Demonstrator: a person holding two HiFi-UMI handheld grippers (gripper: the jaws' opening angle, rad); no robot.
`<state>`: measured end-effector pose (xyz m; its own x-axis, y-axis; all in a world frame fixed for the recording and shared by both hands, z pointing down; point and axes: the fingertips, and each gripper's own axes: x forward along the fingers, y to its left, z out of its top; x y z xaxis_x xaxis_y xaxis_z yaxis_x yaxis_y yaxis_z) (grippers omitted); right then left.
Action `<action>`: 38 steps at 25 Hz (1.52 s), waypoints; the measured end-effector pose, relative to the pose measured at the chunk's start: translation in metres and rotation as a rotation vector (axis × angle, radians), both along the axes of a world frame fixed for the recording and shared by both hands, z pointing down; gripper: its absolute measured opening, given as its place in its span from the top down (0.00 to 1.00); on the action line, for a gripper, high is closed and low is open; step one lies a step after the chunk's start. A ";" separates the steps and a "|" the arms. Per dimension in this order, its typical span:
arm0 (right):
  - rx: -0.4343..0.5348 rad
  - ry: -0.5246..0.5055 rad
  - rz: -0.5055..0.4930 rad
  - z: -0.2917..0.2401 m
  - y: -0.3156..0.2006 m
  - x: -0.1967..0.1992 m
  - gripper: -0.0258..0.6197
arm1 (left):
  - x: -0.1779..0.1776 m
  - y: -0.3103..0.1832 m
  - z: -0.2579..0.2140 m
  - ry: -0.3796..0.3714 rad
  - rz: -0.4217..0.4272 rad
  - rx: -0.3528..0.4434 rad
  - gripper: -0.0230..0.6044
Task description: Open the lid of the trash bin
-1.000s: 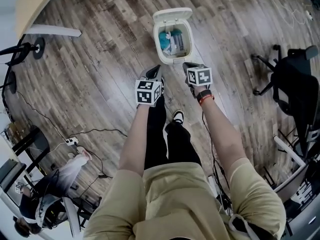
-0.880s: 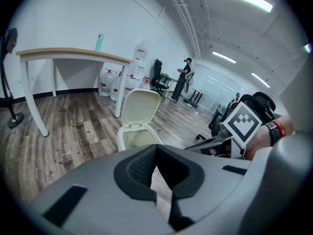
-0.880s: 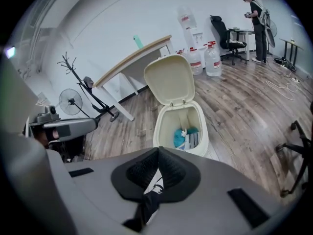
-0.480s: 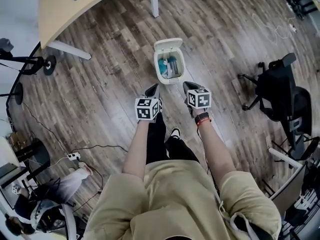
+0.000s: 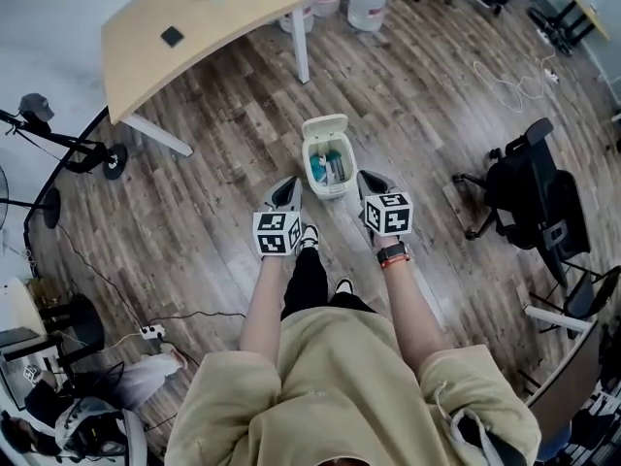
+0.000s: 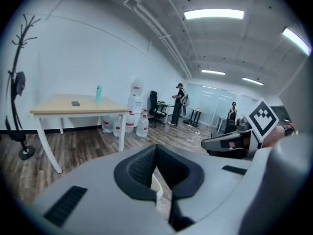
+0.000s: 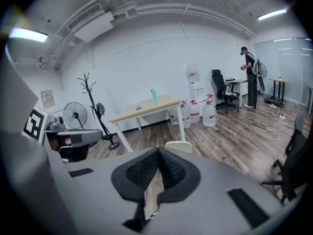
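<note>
The little white trash bin (image 5: 328, 190) sits on the wood floor (image 5: 204, 202), and its lid (image 5: 325, 126) is flipped up at 12 o'clock. The left gripper (image 5: 289, 186) is at the bin's 8 o'clock and the right gripper (image 5: 369, 179) at 4 o'clock. Both have their jaws pressed together, holding nothing.

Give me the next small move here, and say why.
Probably none on the trash bin: its lid already stands open, contents showing. The left hand-held gripper and right hand-held gripper are shut, empty, off the bin, so I'd hold them clear.
</note>
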<state>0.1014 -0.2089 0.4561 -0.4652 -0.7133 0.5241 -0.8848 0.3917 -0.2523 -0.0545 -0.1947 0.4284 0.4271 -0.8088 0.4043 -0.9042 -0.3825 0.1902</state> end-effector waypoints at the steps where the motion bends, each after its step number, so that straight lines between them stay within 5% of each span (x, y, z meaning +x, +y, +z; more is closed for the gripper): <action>1: 0.023 0.001 0.001 -0.014 0.004 0.001 0.94 | -0.001 0.003 -0.015 0.002 -0.005 0.019 0.92; 16: 0.330 -0.074 0.012 -0.178 0.098 0.017 0.94 | 0.015 0.088 -0.165 -0.021 -0.006 0.281 0.92; 28: 0.430 -0.019 0.030 -0.209 0.140 0.044 0.94 | 0.055 0.141 -0.182 -0.020 0.023 0.338 0.92; 38: 0.412 -0.060 0.050 -0.194 0.180 0.073 0.94 | 0.079 0.179 -0.162 -0.050 0.066 0.322 0.92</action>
<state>0.1742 -0.0291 0.2617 -0.4459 -0.8801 0.1630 -0.8937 0.4277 -0.1354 0.0245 -0.0158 0.2662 0.4687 -0.8698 0.1544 -0.8808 -0.4735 0.0060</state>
